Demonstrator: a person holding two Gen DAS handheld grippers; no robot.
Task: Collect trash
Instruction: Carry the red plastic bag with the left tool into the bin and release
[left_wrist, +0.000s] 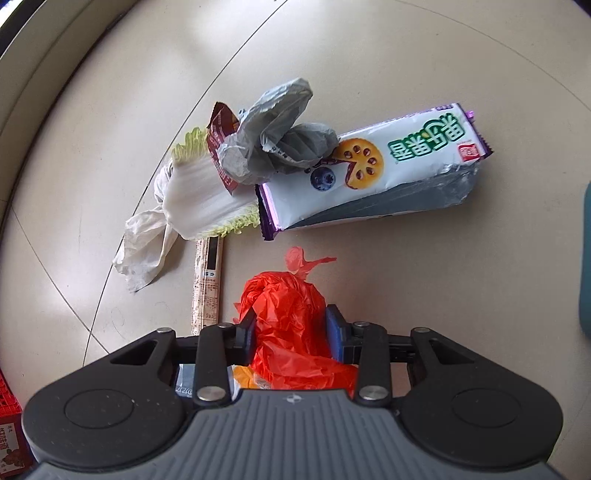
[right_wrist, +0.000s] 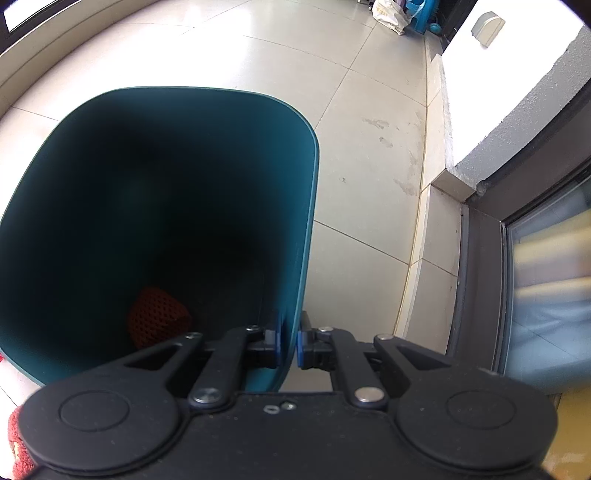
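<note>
Between left gripper (left_wrist: 291, 328) pads: crumpled red plastic bag (left_wrist: 291, 325), jaws clamped on it, above the floor (left_wrist: 406, 266). Right gripper (right_wrist: 287, 345) jaws pinched nearly closed on teal bin (right_wrist: 310, 206) rim wall.

Bright daylight, floor glare – fisheye-bent edges – dark bin (right_wrist: 159, 206) interior

Green Chinese characters, upside down, on white and purple biscuit wrapper (left_wrist: 373, 170), small red square logo beside them, fine print too small to read on narrow beige paper sleeve (left_wrist: 207, 284), partial Chinese characters on red carton (left_wrist: 11, 446)
</note>
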